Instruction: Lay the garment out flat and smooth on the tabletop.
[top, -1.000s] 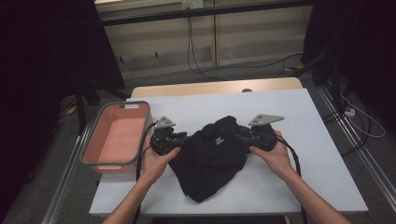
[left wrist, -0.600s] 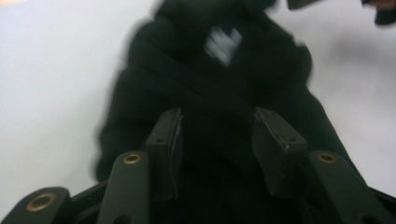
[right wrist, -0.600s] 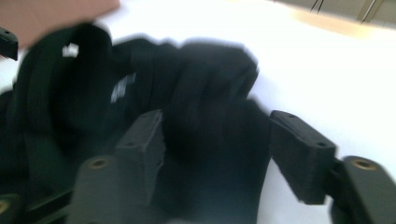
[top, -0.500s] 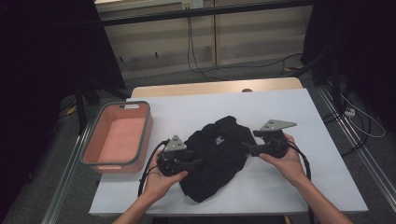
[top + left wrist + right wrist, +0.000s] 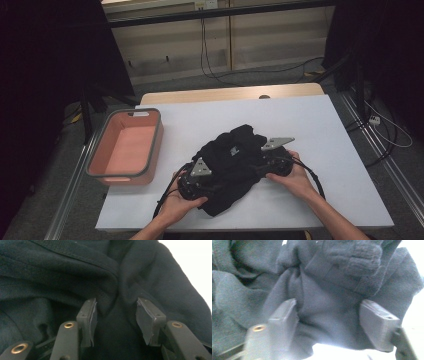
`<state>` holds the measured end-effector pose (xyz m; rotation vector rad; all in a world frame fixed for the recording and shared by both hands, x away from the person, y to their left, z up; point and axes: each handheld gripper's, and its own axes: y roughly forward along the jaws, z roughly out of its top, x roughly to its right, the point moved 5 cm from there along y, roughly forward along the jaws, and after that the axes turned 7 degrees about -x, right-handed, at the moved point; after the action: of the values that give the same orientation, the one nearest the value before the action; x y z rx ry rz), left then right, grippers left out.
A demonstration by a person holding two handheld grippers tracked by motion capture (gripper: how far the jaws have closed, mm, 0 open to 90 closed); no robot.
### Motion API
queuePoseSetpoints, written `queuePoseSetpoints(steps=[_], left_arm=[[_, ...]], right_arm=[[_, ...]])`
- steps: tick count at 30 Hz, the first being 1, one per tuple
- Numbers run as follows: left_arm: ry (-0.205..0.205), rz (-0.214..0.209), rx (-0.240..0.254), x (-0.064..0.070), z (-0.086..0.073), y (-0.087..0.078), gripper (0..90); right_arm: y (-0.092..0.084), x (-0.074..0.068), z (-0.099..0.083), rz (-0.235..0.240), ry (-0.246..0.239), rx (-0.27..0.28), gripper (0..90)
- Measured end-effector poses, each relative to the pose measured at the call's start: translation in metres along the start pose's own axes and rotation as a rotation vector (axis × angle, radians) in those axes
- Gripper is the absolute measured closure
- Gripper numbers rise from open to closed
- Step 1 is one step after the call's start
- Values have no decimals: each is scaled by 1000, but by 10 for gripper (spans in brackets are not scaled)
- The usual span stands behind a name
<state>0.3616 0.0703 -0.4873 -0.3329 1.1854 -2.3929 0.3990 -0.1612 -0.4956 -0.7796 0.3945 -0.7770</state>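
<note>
Jaws first: our left gripper (image 5: 116, 322) stands apart around a fold of the black garment (image 5: 232, 165), the pads (image 5: 91, 322) beside the cloth and not pinching it; its jaws have just been opening. Our right gripper (image 5: 329, 325) has been closing a little, yet its pads (image 5: 378, 325) still flank a bunched ridge of fabric without pressing it, so we judge both open with cloth between them. In the high view the left gripper (image 5: 200, 182) sits at the garment's near left edge and the right gripper (image 5: 272, 160) at its right edge; the garment lies crumpled near the middle of the white table (image 5: 325, 130); the pink bin (image 5: 125, 147) stands well apart at the left, with nothing in it. We judge the work barely begun; a firm grip and everything after it remain.
</note>
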Motion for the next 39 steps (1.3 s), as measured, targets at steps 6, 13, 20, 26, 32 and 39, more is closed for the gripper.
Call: queuePoseSetpoints(steps=[6, 13, 20, 26, 32, 39], left_arm=[[-24, -47, -1, -1, 0, 2, 626], [-10, -81, -20, 3, 0, 0, 900], [-19, -93, -22, 3, -3, -3, 900], [-12, -111, -46, 9, -7, -9, 900], [-18, -127, -57, 15, -13, -16, 900], [-49, -124, -19, 14, -17, -26, 890]], right_arm=[[-7, -6, -5, 2, -12, -23, 774], [-15, -14, -11, 4, -18, -43, 821], [-28, -31, -24, 29, -31, -58, 822], [-39, -45, -37, 56, -41, -63, 797], [-42, -43, -35, 73, -15, -35, 542], [-55, -31, -28, 51, 37, 48, 457]])
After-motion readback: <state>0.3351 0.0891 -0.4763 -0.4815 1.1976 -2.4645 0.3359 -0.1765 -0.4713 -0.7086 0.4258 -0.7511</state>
